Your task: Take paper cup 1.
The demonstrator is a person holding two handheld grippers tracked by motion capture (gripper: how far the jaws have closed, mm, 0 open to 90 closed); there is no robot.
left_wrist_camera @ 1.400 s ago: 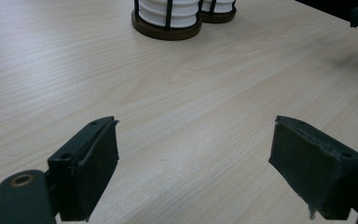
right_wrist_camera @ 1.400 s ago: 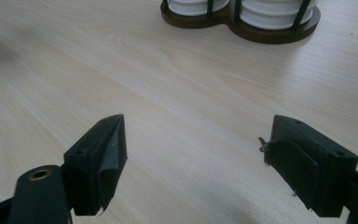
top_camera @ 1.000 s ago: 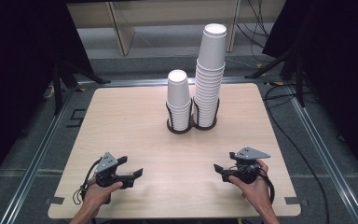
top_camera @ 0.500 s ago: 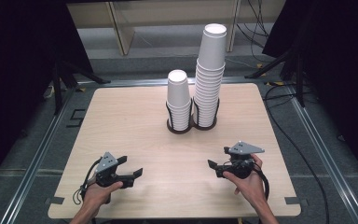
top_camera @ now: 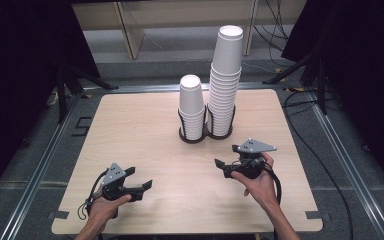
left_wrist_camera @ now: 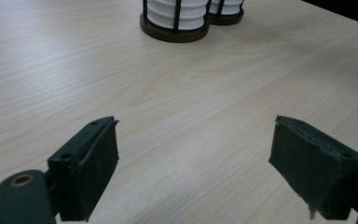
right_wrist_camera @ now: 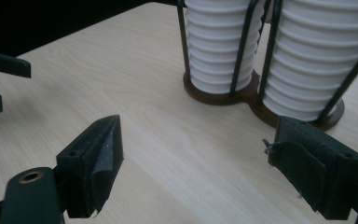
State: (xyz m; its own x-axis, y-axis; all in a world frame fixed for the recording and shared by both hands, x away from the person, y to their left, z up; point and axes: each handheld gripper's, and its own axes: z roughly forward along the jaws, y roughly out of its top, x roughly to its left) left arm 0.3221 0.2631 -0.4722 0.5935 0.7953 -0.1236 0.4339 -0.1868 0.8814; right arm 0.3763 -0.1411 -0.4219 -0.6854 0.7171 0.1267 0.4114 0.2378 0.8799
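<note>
The wooden table (top_camera: 130, 130) carries a dark wire holder (top_camera: 200, 136) with 2 rings, well ahead of both pairs of jaws. The taller stack of white paper cups (top_camera: 226, 80) stands in one ring and the shorter stack (top_camera: 192, 107) in the ring touching it. The right gripper (top_camera: 221, 167) is held above the tabletop, its jaws spread with nothing between them; in the right gripper view the holder sits just beyond the jaw tips. The left gripper (top_camera: 145, 186) hangs low over the near edge, its jaws likewise spread over bare wood, the holder far ahead of them.
</note>
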